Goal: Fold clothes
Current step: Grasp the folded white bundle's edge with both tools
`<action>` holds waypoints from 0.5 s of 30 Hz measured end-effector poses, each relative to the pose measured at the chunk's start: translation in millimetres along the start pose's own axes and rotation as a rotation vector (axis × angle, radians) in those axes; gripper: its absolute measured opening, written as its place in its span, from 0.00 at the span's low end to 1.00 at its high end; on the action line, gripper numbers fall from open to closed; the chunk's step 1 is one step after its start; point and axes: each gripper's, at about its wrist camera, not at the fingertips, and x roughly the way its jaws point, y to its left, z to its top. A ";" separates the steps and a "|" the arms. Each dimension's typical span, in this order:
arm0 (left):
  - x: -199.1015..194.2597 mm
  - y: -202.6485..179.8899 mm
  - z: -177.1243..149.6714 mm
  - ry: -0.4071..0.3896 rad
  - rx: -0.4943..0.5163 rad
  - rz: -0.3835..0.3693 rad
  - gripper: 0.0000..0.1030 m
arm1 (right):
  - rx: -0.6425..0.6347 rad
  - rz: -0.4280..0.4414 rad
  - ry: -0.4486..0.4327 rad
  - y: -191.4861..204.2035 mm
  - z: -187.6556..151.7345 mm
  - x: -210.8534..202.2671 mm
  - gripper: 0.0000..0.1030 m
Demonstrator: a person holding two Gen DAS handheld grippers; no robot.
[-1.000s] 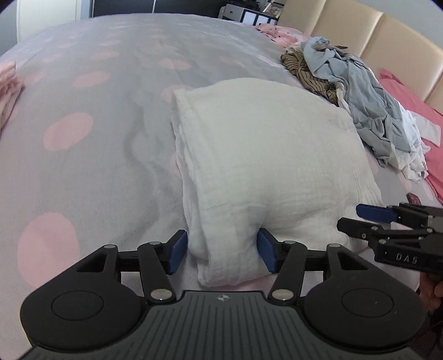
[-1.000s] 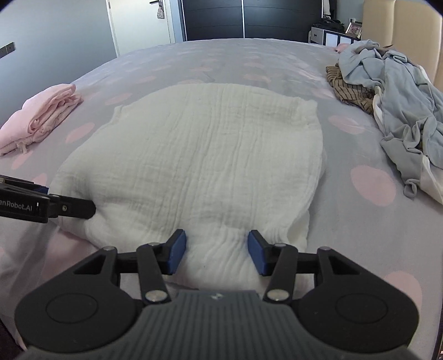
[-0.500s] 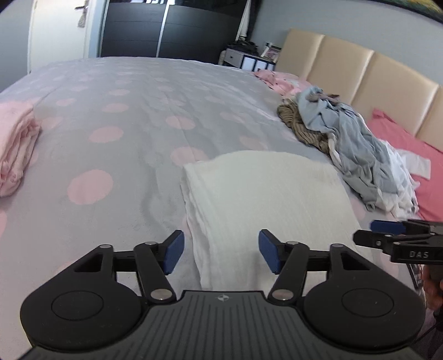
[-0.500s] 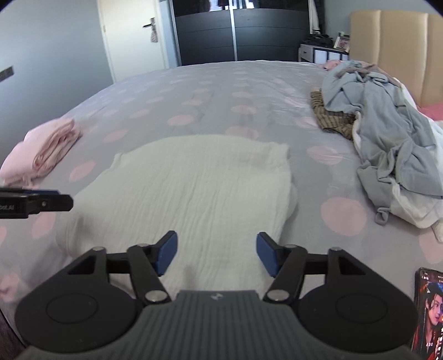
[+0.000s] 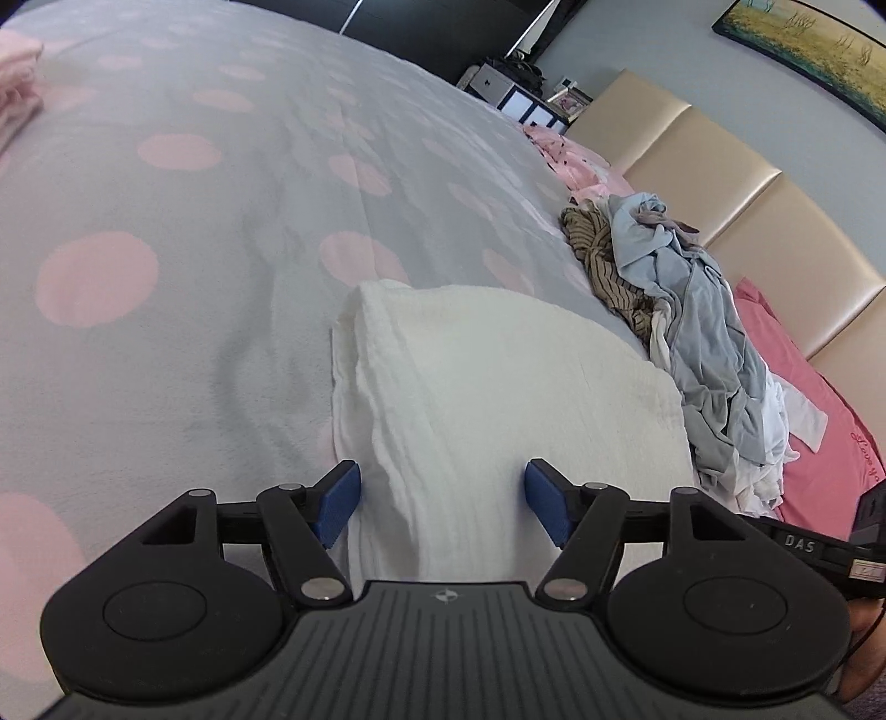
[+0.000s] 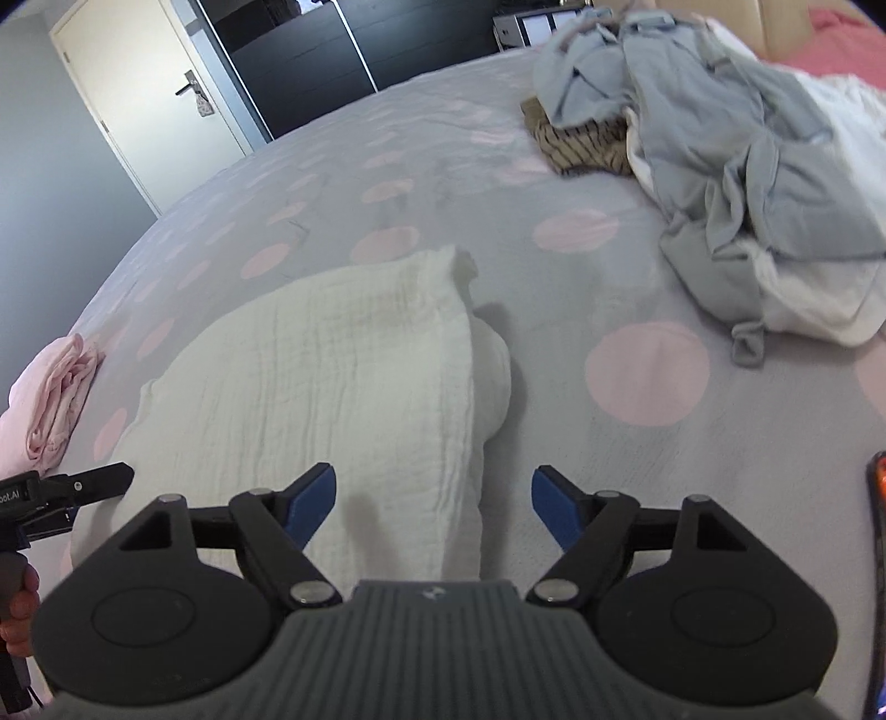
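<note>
Home bedroom: wide bed (image 5: 232, 232) under grey cover with pink dots, padded beige headboard (image 5: 736, 183), pink pillow (image 5: 797, 387), dark wardrobe (image 6: 310, 44), white door (image 6: 149, 94), framed picture (image 5: 803, 50) on wall, clothes pile (image 6: 747, 166) near headboard edge.

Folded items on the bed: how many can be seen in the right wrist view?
2. The white cloth lies in front of the right gripper; the pink garment lies at the left edge. The unfolded pile may hide more.

A grey bedspread with pink dots (image 5: 232, 183) is covering the bed, a beige padded headboard (image 5: 736, 183) is standing beside grey walls (image 6: 44, 183), and a white door (image 6: 138, 94) is adjoining a black wardrobe (image 6: 310, 44).
</note>
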 end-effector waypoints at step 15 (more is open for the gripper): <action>35.2 8.4 10.7 0.060 0.008 -0.052 0.58 | 0.037 0.145 0.027 8.2 8.8 52.8 0.65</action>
